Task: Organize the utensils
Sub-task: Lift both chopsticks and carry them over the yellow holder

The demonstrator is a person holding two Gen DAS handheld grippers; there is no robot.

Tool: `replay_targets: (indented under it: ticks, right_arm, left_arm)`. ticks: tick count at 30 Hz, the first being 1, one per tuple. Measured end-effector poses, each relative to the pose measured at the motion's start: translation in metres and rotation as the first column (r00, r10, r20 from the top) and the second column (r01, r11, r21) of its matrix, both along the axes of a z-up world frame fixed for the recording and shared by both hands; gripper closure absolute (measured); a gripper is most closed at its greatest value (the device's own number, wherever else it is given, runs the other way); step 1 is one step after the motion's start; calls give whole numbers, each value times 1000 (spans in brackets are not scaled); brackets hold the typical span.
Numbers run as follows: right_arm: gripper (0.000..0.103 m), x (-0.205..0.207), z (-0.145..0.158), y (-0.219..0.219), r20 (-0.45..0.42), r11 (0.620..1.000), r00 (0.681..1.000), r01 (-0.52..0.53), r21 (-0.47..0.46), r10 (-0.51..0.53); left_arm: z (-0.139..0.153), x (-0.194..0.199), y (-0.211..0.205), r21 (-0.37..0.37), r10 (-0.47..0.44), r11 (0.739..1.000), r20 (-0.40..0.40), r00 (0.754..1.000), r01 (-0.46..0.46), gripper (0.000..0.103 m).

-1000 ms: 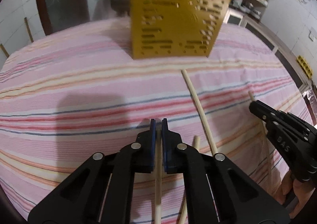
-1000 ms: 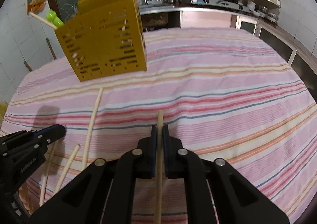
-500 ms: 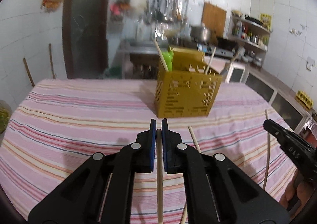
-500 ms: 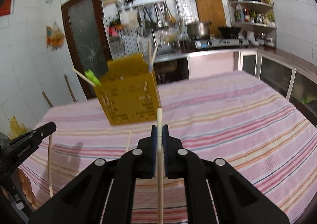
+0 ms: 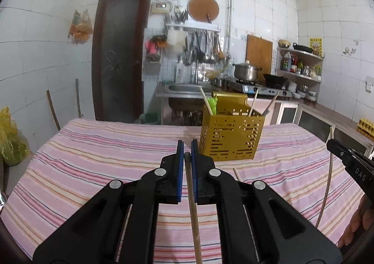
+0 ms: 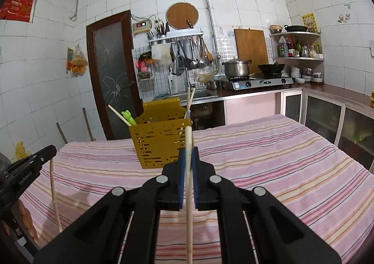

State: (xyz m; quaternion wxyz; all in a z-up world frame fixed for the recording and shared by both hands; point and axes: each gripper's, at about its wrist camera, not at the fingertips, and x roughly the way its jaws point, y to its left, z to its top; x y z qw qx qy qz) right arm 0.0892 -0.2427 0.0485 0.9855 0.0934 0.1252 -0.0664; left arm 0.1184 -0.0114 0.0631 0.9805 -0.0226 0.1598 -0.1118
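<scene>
Nearest to us, our left gripper (image 5: 187, 150) is clamped on a wooden chopstick (image 5: 193, 208) that runs back between the blue pads (image 5: 180, 165) toward the camera, its tip barely poking past them. Our right gripper (image 6: 188, 154) pinches a second chopstick (image 6: 188, 191) the same way, though here the tip stands up well above the fingers. Both sticks are lifted off the striped tablecloth (image 5: 93, 161) (each gripper shows at the edge of the other's view, stick dangling below it).

Just beyond the left gripper, one more loose chopstick (image 5: 236, 173) lies on the cloth in front of the holder, so the job looks only partly done.

Farther back stands the yellow perforated utensil holder (image 5: 231, 139), upright near the middle of the table, already carrying several chopsticks and a green frog-topped piece (image 5: 212, 103). Behind it sit the sink, hanging ladles and stove.

We judge the step in hand to be carrying: both sticks are picked up and held short of the holder. The next move calls for bringing each gripper above the open top, tilting the stick near vertical, aiming the lower end into the opening clear of the sticks already leaning there, then easing the grip open, one hand at a time so the two don't collide
</scene>
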Motion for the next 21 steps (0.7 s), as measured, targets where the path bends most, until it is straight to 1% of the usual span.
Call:
replay_targets:
  ticks: [6,9,16,21]
  right_arm:
    - [97,-13,9,3,37,1000,999,-12,-6,12]
    - [97,-12,15,5,48,1000,999,-12,-16,13]
    - [97,-4,24,5,67,999,998,-7,-37,10]
    - [97,7,27,1,65,999,998,-9,-38,12]
  left_arm:
    - [12,-14,4,-26,-14,1000,45,999,15,98]
    - [20,-16,3,-28,-18,999,67,998,20,98]
    - [32,-6,2,-47,-12,999,106,994,17,98]
    - [35,7,-3,-53,-14,998,107,994,20,98]
